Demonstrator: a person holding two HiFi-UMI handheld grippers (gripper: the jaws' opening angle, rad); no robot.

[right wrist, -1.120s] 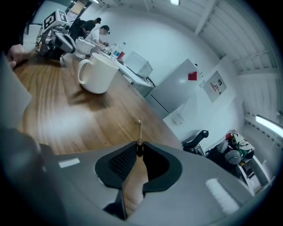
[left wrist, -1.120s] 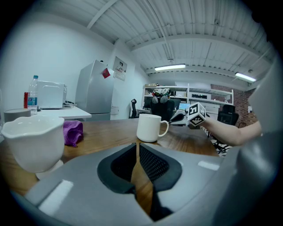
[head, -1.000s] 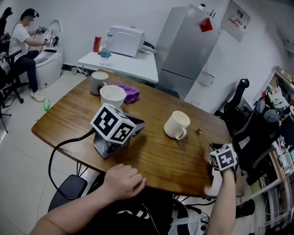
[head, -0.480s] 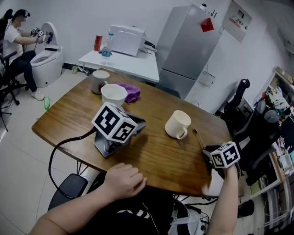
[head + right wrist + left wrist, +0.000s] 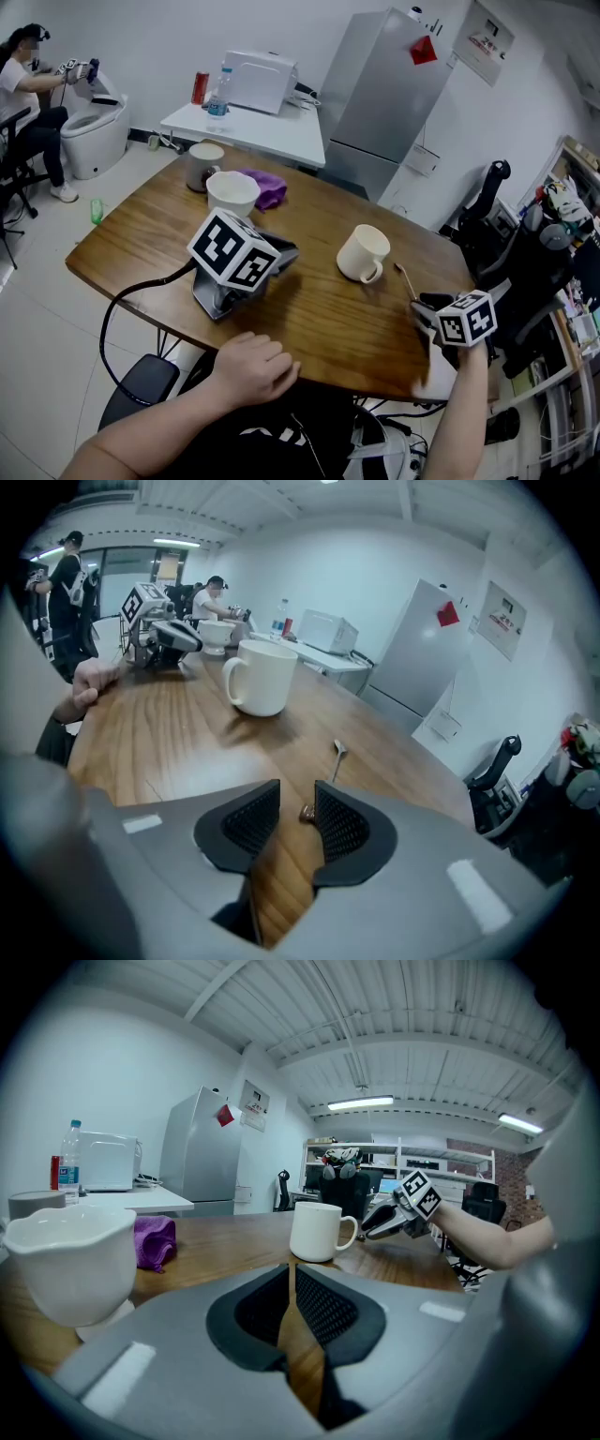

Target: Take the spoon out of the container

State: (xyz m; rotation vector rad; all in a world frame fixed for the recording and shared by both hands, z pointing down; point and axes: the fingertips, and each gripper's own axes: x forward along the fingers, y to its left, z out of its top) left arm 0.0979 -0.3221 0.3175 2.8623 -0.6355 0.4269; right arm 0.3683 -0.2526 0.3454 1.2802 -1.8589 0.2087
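Spoon between opening right tool

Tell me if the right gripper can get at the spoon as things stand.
Probably yes. The small metal spoon lies flat on the wooden table, its handle end between the right gripper's opening fingers, with nothing blocking it.

— What colour is the table?
— Warm brown, with streaky wood grain. The mug on it is cream-white, the bowl white.
— And the cloth?
— Purple. The spoon looks dull brownish. The left gripper is grey, its cube patterned in black-and-white squares.
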